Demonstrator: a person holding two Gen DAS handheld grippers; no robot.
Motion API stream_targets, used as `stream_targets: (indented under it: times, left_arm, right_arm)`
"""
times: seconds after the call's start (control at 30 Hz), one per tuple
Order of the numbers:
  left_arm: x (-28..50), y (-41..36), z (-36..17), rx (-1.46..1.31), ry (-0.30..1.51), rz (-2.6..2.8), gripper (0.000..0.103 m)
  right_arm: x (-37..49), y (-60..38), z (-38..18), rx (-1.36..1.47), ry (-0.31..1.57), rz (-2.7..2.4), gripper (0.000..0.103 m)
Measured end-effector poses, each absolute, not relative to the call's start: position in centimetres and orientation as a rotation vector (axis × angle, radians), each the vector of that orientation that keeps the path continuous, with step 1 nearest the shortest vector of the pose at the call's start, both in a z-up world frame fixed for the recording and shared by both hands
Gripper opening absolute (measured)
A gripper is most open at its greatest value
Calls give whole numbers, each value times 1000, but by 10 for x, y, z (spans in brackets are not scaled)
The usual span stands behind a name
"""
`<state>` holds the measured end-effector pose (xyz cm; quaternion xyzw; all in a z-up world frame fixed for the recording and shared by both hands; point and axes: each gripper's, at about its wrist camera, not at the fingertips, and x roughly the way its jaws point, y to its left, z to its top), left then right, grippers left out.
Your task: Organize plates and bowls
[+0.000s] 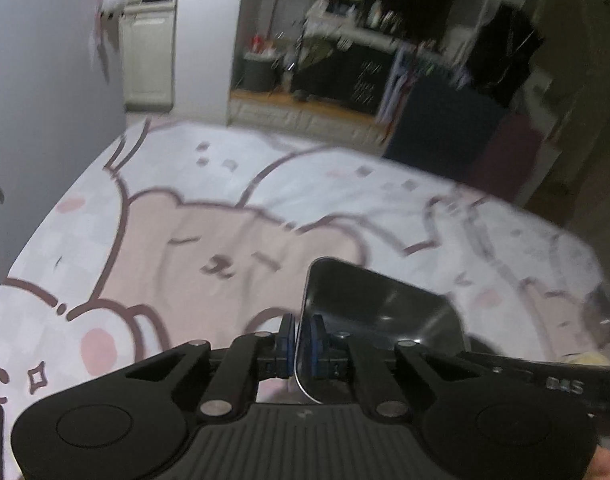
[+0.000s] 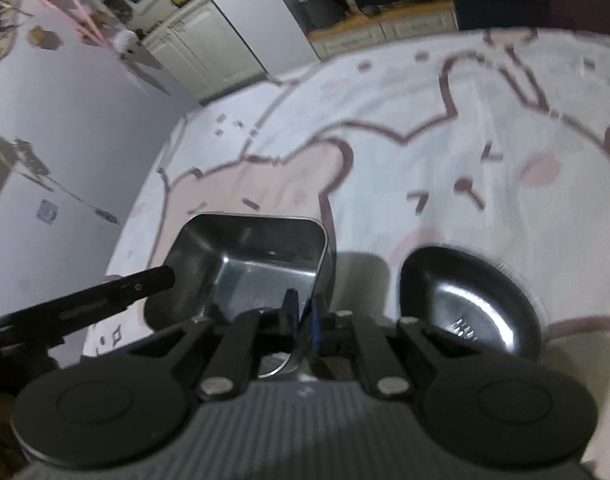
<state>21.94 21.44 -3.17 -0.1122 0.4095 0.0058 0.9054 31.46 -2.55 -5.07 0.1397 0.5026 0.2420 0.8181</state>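
A rectangular steel dish [image 1: 381, 312] hangs tilted just above the bear-print tablecloth [image 1: 209, 224]. My left gripper [image 1: 301, 336] is shut on the dish's left rim, blue pads on either side of the thin wall. In the right wrist view the same dish [image 2: 257, 260] shows its shiny inside. My right gripper [image 2: 302, 320] is shut on its near right rim. The left gripper [image 2: 105, 292] reaches in from the left to the opposite rim. A round steel bowl [image 2: 465, 300] sits on the cloth just right of the dish.
A grey wall [image 1: 45, 100] borders the table on the left. Beyond the far table edge are white cabinets [image 1: 149, 60] and dark shelving [image 1: 365, 40]. A dark chair back [image 1: 445, 128] stands at the far right edge. Part of the right tool [image 1: 553, 380] is close on the right.
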Motion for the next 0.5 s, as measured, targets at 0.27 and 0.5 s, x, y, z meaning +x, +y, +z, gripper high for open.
stream_targets:
  times: [0.27,0.5]
  left_arm:
    - [177,160,-16,-243,818,-70,7]
    - [146,134,-41,-312,910,-116,8]
  right_arm:
    - [282,-83,-15,276,1023,522,7]
    - [244,-124,-20,210,1088,482,7]
